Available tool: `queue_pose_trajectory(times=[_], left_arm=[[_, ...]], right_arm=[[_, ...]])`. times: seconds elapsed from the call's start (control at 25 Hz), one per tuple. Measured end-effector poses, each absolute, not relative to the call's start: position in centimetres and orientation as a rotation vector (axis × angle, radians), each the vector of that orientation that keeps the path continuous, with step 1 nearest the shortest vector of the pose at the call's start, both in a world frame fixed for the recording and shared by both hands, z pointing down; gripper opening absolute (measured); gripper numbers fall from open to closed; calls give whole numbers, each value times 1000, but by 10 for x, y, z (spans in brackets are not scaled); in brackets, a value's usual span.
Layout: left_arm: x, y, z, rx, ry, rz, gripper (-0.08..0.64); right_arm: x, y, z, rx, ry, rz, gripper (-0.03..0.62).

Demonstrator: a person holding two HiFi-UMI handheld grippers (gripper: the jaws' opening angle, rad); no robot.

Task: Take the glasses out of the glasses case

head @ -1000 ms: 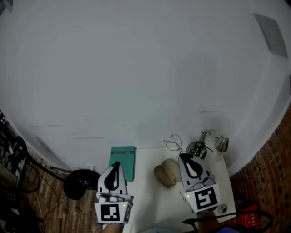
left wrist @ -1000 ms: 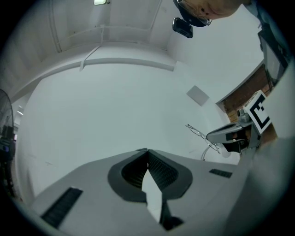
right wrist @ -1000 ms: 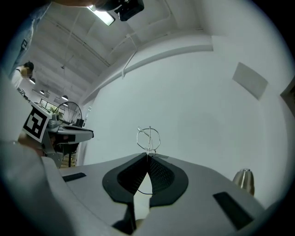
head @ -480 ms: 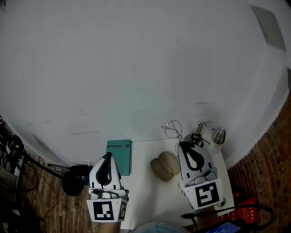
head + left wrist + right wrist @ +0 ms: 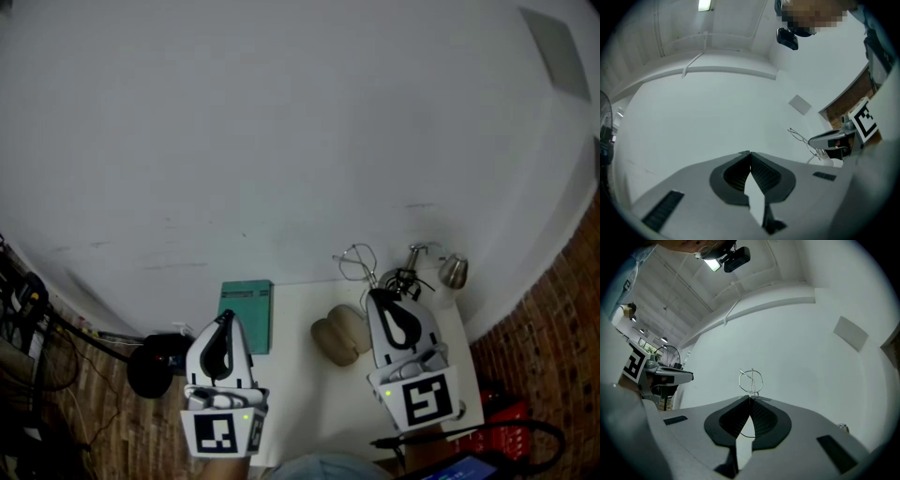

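Removal is judged nearly done – glasses (image 5: pixel 751 379) are pinched by a wire part in the closed right gripper (image 5: pixel 750 398), clear of the glasses case (image 5: pixel 339 336) on the table (image 5: pixel 295 375). Left gripper (image 5: pixel 750 153) is closed on nothing. Next: a gentle set-down is called for, w/o bending. The pinch is shown only by the right gripper view – the case only by the head view.

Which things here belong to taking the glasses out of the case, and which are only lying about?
Job: glasses, gripped by the right gripper; beige glasses case.
Lying about: green box; silver metal object; black round thing on the floor.
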State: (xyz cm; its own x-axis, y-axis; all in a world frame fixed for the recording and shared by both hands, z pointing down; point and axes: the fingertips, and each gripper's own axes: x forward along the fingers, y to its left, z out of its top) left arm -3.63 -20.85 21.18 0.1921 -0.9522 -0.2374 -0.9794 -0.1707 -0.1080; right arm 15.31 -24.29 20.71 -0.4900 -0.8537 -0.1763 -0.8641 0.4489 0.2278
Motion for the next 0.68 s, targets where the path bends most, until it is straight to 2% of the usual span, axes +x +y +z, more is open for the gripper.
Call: queue_pose_trajectory(times=[0.68], left_arm=[[-35,-209,210,-2234,1846,187,6]], right_arm=[[152,-241,204,-1568,2640,461,20]])
